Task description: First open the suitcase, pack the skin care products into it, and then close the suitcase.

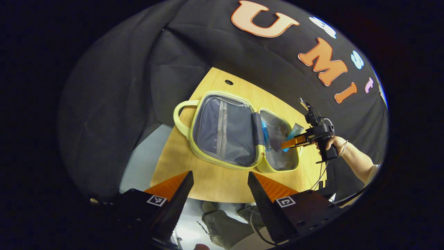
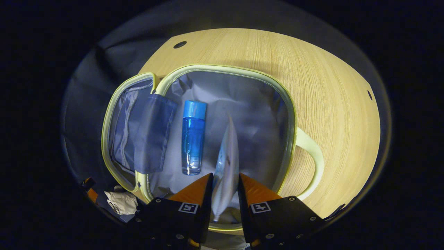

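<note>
Both jaws pinch tube (image 2: 226, 163) beside blue bottle (image 2: 193, 137)

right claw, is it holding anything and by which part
The right claw pinches a pale tube near its lower end, above the open suitcase. The left claw is open, holding nothing.

The tube (image 2: 226, 163) clamped in the right gripper (image 2: 223, 180) has its lower end hidden between the fingers in the right gripper view. In the left gripper view it is a small pale sliver, mostly hidden behind that gripper. The blue bottle (image 1: 265, 133) there is half covered by the suitcase (image 1: 239, 132) divider flap.
</note>
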Demonstrator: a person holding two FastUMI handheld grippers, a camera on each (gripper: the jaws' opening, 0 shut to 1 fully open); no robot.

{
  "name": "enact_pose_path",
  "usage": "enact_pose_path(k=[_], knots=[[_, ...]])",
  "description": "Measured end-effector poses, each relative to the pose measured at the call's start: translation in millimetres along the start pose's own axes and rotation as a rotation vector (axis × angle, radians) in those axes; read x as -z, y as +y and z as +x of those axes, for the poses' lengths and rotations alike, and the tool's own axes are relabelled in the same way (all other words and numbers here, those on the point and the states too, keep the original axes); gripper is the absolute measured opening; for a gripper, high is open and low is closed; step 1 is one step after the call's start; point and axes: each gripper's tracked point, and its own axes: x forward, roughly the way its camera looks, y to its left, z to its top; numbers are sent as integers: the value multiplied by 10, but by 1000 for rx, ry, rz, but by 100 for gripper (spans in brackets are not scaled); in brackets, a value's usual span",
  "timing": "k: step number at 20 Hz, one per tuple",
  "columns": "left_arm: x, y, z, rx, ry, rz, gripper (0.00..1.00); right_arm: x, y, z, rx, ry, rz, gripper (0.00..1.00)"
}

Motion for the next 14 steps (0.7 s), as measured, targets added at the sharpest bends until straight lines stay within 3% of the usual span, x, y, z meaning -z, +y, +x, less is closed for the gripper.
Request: enact_pose_path(k=[1, 2, 3, 7, 14], knots=[[-11, 34, 16, -6, -1, -3, 98, -1, 1, 20, -1, 4, -3, 45], [-35, 58, 40, -8, -2, -7, 98, -3, 26, -2, -13, 2, -9, 41], [-56, 83, 58, -12, -2, -14, 98, -38, 41, -53, -16, -21, -23, 47], [-183, 199, 170, -29, -10, -31, 98, -65, 77, -324, -34, -114, -66, 96], [-758, 373, 379, 4, -91, -85, 98, -135, 112, -1058, -140, -350, -32, 96]])
